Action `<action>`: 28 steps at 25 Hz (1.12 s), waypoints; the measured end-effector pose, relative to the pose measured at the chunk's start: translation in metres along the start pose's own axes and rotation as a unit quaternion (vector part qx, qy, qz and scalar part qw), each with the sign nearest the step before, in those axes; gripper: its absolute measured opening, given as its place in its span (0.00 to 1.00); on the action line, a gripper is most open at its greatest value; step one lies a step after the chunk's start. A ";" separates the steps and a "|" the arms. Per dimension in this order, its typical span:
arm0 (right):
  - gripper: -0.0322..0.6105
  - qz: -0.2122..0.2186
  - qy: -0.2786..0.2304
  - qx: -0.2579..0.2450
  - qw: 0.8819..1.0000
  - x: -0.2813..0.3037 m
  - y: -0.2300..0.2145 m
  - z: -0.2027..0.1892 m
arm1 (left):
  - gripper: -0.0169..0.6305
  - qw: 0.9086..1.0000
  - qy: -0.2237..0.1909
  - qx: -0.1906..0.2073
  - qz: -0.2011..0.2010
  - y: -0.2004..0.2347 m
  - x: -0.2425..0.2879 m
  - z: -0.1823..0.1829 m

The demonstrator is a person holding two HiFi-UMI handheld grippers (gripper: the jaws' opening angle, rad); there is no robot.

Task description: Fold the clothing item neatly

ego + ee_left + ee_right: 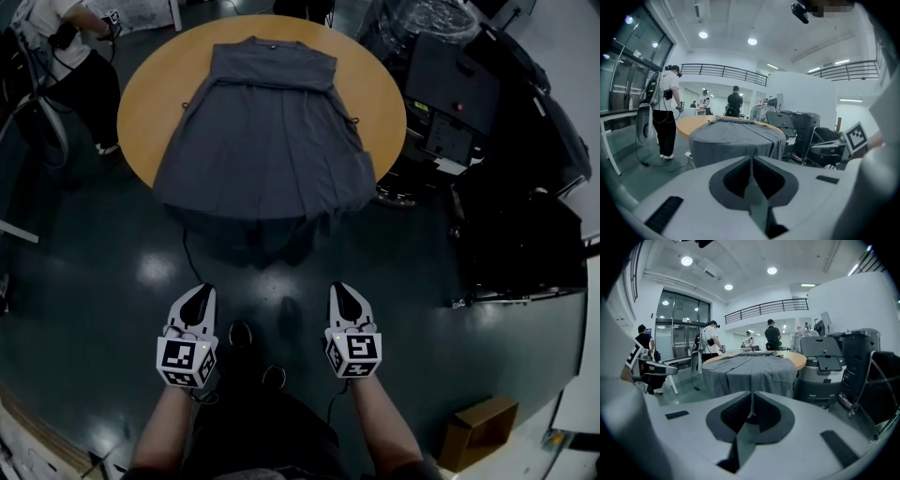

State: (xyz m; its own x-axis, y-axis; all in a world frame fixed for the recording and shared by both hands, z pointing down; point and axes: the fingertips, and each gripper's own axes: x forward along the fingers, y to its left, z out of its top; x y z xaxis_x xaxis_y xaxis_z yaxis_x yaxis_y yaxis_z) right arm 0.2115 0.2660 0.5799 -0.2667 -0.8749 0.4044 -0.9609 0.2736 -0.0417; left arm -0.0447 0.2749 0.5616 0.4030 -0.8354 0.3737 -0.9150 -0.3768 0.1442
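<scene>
Grey dress [262,131] is laid out flat on the round wooden table [150,84], neckline at the far side and hem toward the camera wearer. The hem hangs over the near edge, so that bit of the rim is covered, same for whatever the table stands on. Dark glossy floor [112,272] fills most of the head view. Right of the table there's a pile of dark equipment [469,103], carts and a screen-ish panel, too dim to say exactly what, and it runs off the frame. Top left, a person [66,56] in a white top and dark trousers stands beside the table, mostly cut off by the edge. Both grippers are well short of the table, out over the floor and touching nothing. The left gripper [201,292] has its jaws pressed together with nothing in them, and the right gripper [343,289] is the same deal, closed and empty. Each gripper view looks over its shut jaws at the dress draped on the table. The arms holding them are cropped at the bottom. A few people [771,336] beyond the table in the gripper views are too small to make out. Small cardboard box [478,431] sits on the floor bottom right.
</scene>
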 end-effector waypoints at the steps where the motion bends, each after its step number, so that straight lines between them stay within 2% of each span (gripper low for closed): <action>1: 0.04 -0.005 0.005 0.001 1.000 0.002 -0.008 -0.006 | 0.04 1.000 -0.001 0.002 0.003 0.002 0.003 -0.005; 5: 0.12 -0.026 0.021 -0.003 0.999 0.032 -0.034 -0.030 | 0.06 0.999 -0.004 0.036 0.006 0.026 0.030 -0.023; 9: 0.17 -0.039 0.013 0.005 0.999 0.082 -0.055 -0.059 | 0.17 0.998 -0.018 0.060 0.013 0.066 0.074 -0.052; 13: 0.26 -0.047 -0.012 0.034 0.998 0.131 -0.078 -0.094 | 0.29 0.996 -0.002 0.081 0.025 0.112 0.117 -0.104; 15: 0.32 -0.042 -0.010 0.030 0.999 0.155 -0.087 -0.115 | 0.38 0.997 0.005 0.079 0.023 0.134 0.138 -0.128; 18: 0.45 -0.026 0.002 0.020 0.999 0.189 -0.098 -0.150 | 0.56 0.998 0.005 0.060 0.017 0.161 0.173 -0.155; 21: 0.56 -0.017 0.013 0.027 0.999 0.220 -0.114 -0.184 | 0.64 0.998 0.009 0.052 0.014 0.184 0.208 -0.181; 25: 0.60 0.006 0.017 0.032 0.999 0.256 -0.132 -0.208 | 0.66 0.997 0.008 0.072 -0.011 0.199 0.246 -0.199; 28: 0.60 0.028 0.013 -0.018 0.999 0.275 -0.136 -0.201 | 0.66 0.995 -0.040 0.085 -0.023 0.202 0.256 -0.177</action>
State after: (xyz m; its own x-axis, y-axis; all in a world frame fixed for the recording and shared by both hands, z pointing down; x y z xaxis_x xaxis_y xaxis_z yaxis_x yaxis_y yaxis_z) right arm 0.2838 0.0688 0.8798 -0.3170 -0.8474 0.4260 -0.9412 0.3364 -0.0312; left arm -0.1300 0.0563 0.8488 0.4517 -0.8416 0.2959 -0.8810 -0.4731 -0.0006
